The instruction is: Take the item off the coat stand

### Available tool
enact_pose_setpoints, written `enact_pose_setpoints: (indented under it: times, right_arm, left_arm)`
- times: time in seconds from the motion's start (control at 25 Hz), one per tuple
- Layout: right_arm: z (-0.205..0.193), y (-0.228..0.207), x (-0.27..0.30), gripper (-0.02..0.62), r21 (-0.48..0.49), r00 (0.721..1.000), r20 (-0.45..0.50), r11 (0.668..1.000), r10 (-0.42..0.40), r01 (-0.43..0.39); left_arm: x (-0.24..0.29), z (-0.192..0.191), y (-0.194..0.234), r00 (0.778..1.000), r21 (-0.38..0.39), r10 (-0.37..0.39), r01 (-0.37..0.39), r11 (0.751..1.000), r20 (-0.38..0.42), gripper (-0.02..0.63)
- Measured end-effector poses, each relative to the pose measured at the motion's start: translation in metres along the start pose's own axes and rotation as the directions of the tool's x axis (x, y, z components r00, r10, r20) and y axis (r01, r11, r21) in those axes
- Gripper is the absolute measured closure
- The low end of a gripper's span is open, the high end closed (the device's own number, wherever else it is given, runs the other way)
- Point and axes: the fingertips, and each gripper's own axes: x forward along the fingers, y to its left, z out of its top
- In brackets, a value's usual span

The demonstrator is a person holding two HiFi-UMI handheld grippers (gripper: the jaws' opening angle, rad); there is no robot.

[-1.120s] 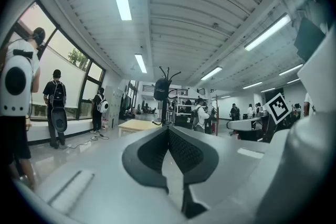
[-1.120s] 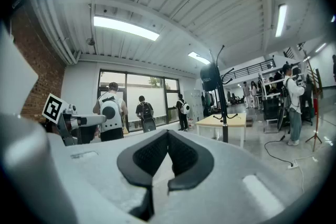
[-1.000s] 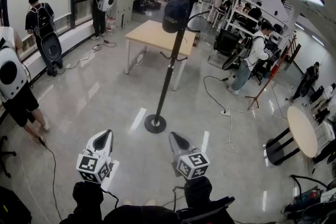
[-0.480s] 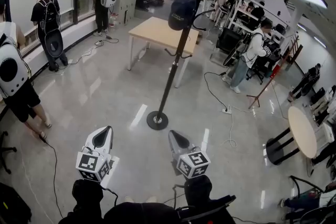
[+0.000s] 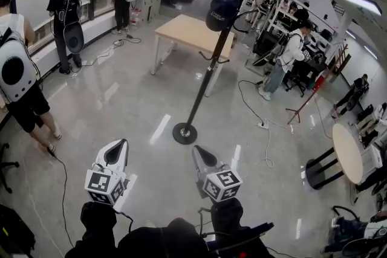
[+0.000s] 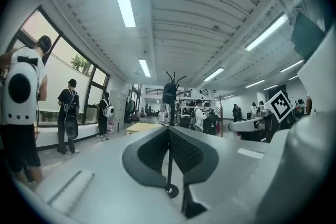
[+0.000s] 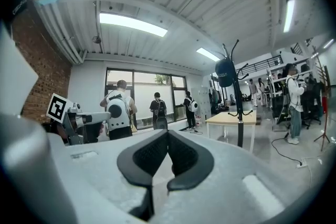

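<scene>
A black coat stand point(image 5: 205, 78) rises from a round base point(image 5: 185, 133) on the glossy floor ahead of me. A dark cap point(image 5: 222, 11) hangs on a hook near its top. My left gripper point(image 5: 121, 144) and right gripper point(image 5: 197, 150) are held low and side by side, short of the base and well below the cap. In the left gripper view the jaws point(image 6: 168, 128) meet at the tips, empty, with the cap point(image 6: 169, 93) straight beyond them. The right gripper point(image 7: 167, 134) is also shut and empty; there the cap point(image 7: 224, 72) and pole point(image 7: 240, 118) stand off to the right.
A wooden table point(image 5: 190, 33) stands behind the stand. People with backpacks point(image 5: 18, 78) are along the windows at left. A cable and power strip point(image 5: 263, 125) lie on the floor right of the base. A round table point(image 5: 347, 151) is at the right.
Both grippers have moved forward toward the coat stand, whose base now lies nearer to them. Their jaws stayed shut. The cap still hangs on the stand.
</scene>
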Motion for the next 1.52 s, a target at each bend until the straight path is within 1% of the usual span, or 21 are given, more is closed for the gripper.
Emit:
enact_pose_setpoints:
  times: [0.12,0.32,0.4,0.52,0.64,0.76,0.88,1.12,1.28,1.52]
  right_arm:
    - [-0.006,0.009,0.007,0.594,0.009,1.000,-0.006,1.000,0.003,-0.003]
    - [-0.012,0.012,0.023,0.594,0.006,1.000,-0.015,1.000,0.008,-0.008]
    - [-0.012,0.010,0.030,0.594,0.010,1.000,-0.016,1.000,0.006,-0.006]
    - [-0.011,0.004,0.044,0.594,0.015,1.000,-0.012,1.000,0.010,-0.009]
    - [-0.010,-0.004,0.062,0.594,0.014,1.000,0.000,1.000,0.012,-0.012]
    - [-0.008,-0.013,0.079,0.594,0.023,1.000,0.018,1.000,-0.006,0.005]
    - [-0.002,-0.024,0.098,0.594,0.034,1.000,0.028,0.999,-0.007,0.006]
    - [0.020,-0.061,0.140,0.594,0.025,0.999,0.035,1.000,0.000,-0.001]
    - [0.030,-0.077,0.169,0.594,0.031,0.999,0.041,0.999,0.013,-0.015]
    - [0.034,-0.106,0.203,0.594,0.011,0.999,0.033,1.000,0.005,-0.005]
  left_arm:
    - [-0.004,-0.007,0.015,1.000,-0.008,0.023,-0.023,1.000,-0.004,0.603]
    - [-0.005,0.005,0.019,1.000,-0.016,0.000,0.001,1.000,0.026,0.603]
    - [-0.002,0.006,0.021,1.000,-0.021,-0.001,0.001,1.000,0.016,0.603]
    - [0.008,0.009,0.025,1.000,-0.024,0.012,-0.013,1.000,-0.024,0.603]
    - [0.024,-0.001,0.041,1.000,-0.009,0.009,-0.009,1.000,-0.008,0.603]
    - [0.037,-0.007,0.056,1.000,-0.006,0.011,-0.011,1.000,-0.015,0.603]
    - [0.057,-0.003,0.068,1.000,0.006,0.013,-0.013,1.000,-0.017,0.603]
    - [0.110,0.004,0.086,1.000,0.012,0.014,-0.014,1.000,-0.009,0.603]
    - [0.141,0.002,0.100,1.000,0.001,0.007,-0.007,1.000,-0.003,0.603]
    - [0.185,-0.004,0.108,1.000,-0.008,-0.019,0.019,1.000,0.004,0.603]
